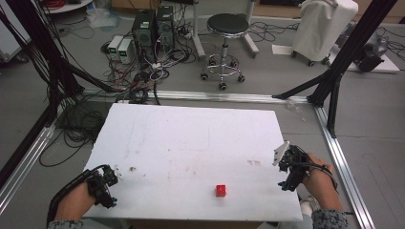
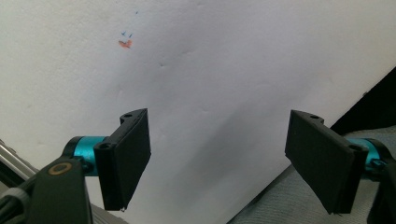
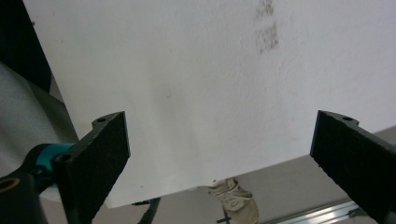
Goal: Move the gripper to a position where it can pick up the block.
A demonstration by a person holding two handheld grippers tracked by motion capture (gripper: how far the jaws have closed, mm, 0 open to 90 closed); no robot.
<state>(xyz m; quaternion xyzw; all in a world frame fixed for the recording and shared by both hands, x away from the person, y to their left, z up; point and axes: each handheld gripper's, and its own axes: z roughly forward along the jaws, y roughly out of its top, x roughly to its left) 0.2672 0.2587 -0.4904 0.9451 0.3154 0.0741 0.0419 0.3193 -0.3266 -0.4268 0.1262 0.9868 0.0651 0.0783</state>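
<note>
A small red block (image 1: 220,190) sits on the white table (image 1: 191,143) near its front edge, right of centre. My left gripper (image 1: 106,186) hovers at the table's front left corner, well left of the block. Its black jaws stand wide apart with bare white table between them (image 2: 217,158). My right gripper (image 1: 286,169) is held at the table's right edge, right of the block. Its jaws are also wide apart, with nothing between them (image 3: 219,158).
Faint smudges (image 1: 253,162) and a small orange and blue mark (image 2: 125,43) stain the table top. Beyond the table stand a black stool (image 1: 224,43), computer boxes (image 1: 153,28) with tangled cables, and black frame posts (image 1: 344,62). A shoe (image 3: 233,198) shows below the table's edge.
</note>
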